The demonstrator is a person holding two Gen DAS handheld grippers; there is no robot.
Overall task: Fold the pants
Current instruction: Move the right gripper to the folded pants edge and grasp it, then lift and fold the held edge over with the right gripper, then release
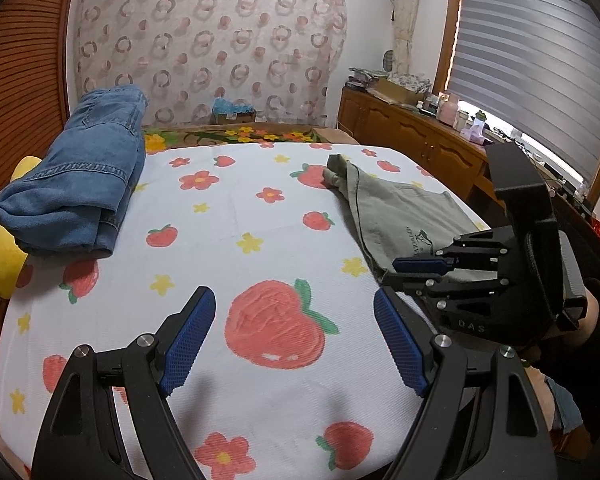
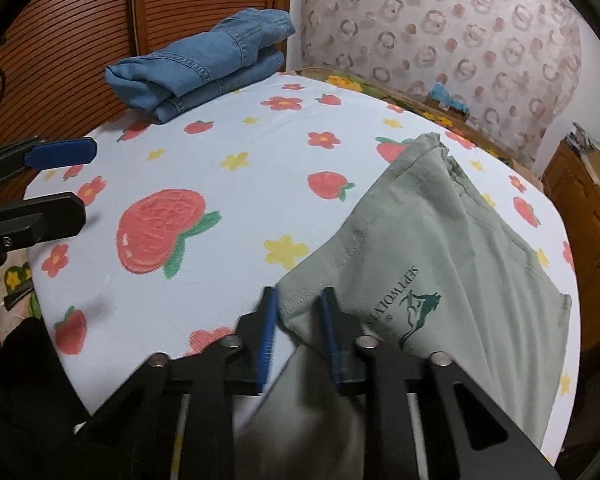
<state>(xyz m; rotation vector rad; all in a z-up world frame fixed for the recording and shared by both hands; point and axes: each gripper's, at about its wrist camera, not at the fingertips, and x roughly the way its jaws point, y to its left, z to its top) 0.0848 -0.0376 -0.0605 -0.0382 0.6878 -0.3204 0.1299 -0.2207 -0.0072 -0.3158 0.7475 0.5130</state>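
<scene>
Two garments lie on the white bed cover with red strawberries and flowers [image 1: 236,216]. The pale green cotton pants with a dark green printed logo [image 2: 440,240] are spread on the right side of the cover, reaching to its near edge. My right gripper [image 2: 298,312] has its blue pads narrow around the near hem corner of these pants; I cannot tell if they already press the cloth. My left gripper [image 1: 294,332] has its fingers wide apart, above a big strawberry, holding nothing. The folded blue denim jeans [image 1: 76,184] rest at the far left, partly on a yellow pillow [image 1: 4,260].
</scene>
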